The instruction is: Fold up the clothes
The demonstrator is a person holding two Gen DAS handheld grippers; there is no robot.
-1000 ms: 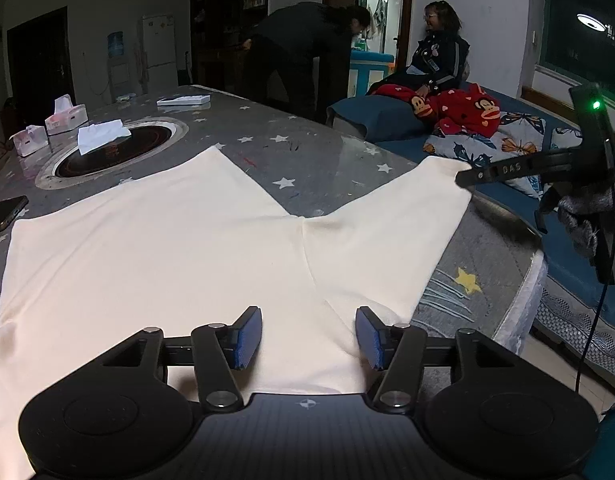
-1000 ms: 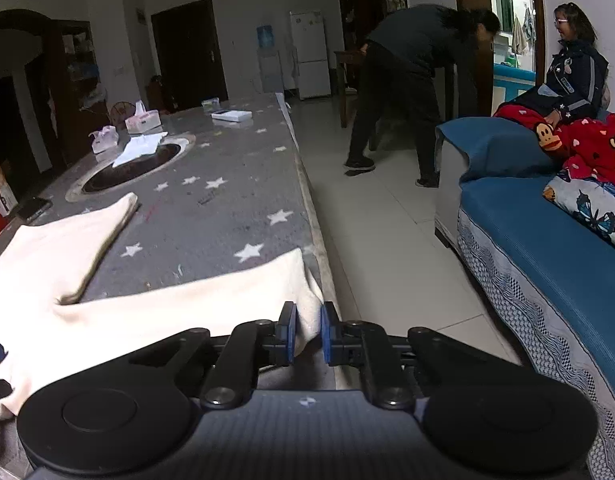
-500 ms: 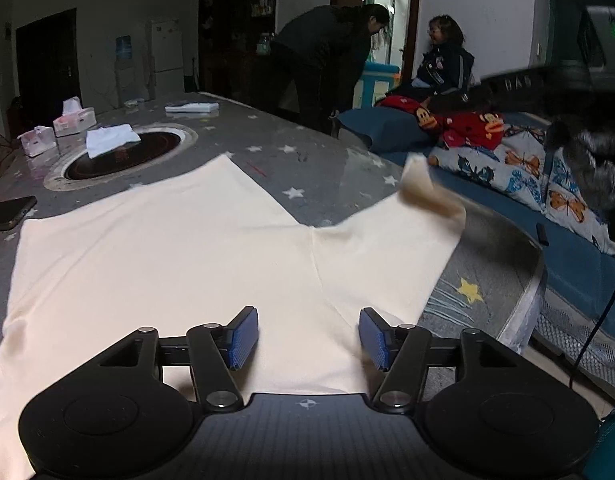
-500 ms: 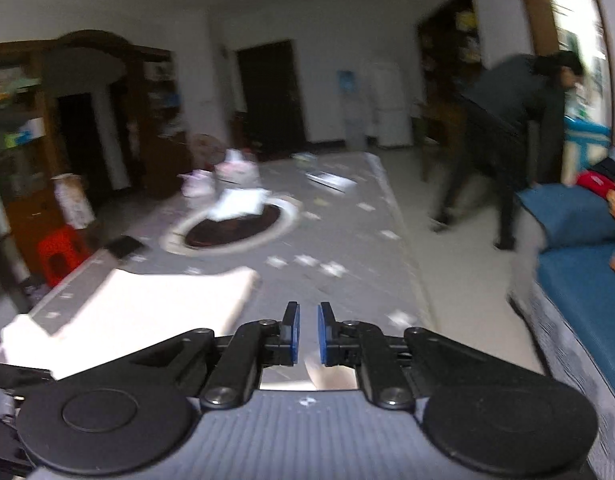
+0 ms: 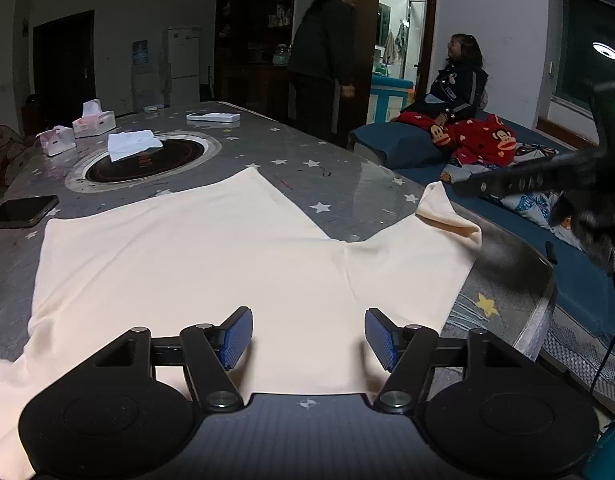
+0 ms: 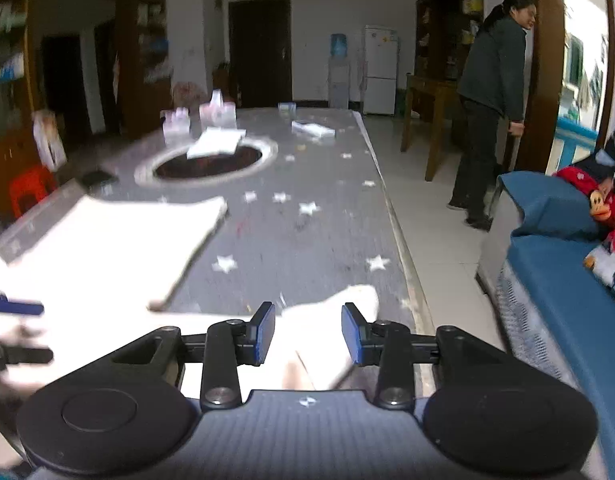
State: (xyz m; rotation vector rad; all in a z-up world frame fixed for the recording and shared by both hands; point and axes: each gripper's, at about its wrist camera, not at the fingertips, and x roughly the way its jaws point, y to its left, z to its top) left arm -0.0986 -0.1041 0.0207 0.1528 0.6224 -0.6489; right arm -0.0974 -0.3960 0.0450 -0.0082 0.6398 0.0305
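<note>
Cream garment (image 5: pixel 211 264): spread flat on star-patterned counter (image 5: pixel 347 184), ready for folding; right leg end curled up near the counter's right edge. Left claw (image 5: pixel 307 336): wide, empty, poised over the near hem. Right claw (image 6: pixel 307 334): wide, empty, above curled end.

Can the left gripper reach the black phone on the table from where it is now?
Probably yes. The left gripper is open, and only flat cream garment lies between it and the phone, far to its left.

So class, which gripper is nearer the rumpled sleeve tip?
Right. The right gripper sits open directly over the sleeve tip; the left gripper hovers at the garment's near hem.
</note>
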